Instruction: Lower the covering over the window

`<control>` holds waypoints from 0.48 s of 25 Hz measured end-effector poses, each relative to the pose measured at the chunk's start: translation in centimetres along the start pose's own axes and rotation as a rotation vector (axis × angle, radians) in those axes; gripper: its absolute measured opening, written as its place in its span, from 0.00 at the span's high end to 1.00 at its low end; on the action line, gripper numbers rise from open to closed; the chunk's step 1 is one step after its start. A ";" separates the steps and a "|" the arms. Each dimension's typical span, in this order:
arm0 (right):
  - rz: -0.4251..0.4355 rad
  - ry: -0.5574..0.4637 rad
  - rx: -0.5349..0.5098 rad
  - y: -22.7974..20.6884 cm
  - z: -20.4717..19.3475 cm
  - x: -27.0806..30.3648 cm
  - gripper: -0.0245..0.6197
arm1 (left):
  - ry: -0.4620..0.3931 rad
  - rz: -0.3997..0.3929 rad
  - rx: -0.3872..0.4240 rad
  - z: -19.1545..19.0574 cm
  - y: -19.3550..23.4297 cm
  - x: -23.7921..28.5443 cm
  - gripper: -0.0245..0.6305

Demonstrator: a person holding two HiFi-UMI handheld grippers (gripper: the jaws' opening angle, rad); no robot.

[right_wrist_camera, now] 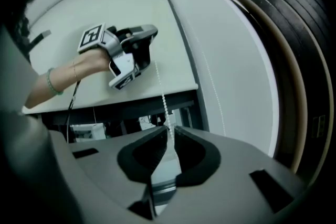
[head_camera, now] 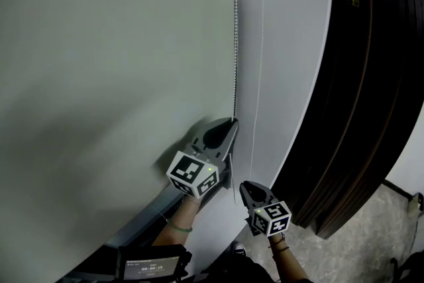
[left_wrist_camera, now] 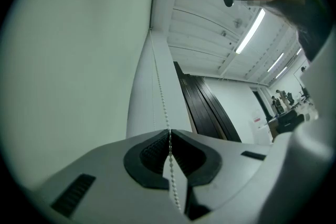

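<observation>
Midway through hauling the bead chain [head_camera: 235,43] hand over hand. Clamping the chain with the left gripper [head_camera: 230,121]; lower on it, holding the right gripper [head_camera: 244,185] with jaws slightly apart, seemingly loose around it. Left of the chain, blind [head_camera: 99,50] only partly down. Next: pull with the left, regrip above with the right.

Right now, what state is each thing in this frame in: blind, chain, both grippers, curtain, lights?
roller blind: lowered most of the way, a strip uncovered below its bottom edge.
bead chain: hanging straight, running through both grippers.
left gripper: jaws shut on the bead chain.
right gripper: lower down, jaws slightly apart, chain between them, not visibly pinched.
dark curtain: bunched aside at the right.
ceiling lights: on.
</observation>
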State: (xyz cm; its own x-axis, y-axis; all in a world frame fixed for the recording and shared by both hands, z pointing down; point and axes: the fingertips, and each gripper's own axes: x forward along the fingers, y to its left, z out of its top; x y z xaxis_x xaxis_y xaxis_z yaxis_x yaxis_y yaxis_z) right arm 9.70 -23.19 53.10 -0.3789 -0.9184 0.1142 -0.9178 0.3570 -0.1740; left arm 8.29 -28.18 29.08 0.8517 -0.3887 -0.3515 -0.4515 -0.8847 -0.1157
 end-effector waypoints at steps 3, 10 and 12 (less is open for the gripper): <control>-0.007 -0.089 0.009 -1.1 4.6 -1.2 0.91 | -0.015 -0.004 -0.007 0.3 -0.3 -0.2 0.95; 0.106 -0.266 -0.100 0.4 19.5 -3.0 0.88 | 0.148 -0.024 0.002 -5.5 -2.0 -0.9 0.95; 0.142 -0.293 -0.137 1.5 23.1 -3.4 0.85 | 0.231 -0.016 -0.057 -9.7 -2.5 -2.2 0.95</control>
State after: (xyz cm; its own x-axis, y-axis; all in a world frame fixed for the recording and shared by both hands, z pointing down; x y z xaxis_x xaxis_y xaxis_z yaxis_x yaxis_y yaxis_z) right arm 12.35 -23.49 29.81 -0.4723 -0.8606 -0.1906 -0.8731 0.4864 -0.0328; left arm 10.11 -27.62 39.10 0.9000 -0.4168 -0.1277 -0.4269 -0.9020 -0.0643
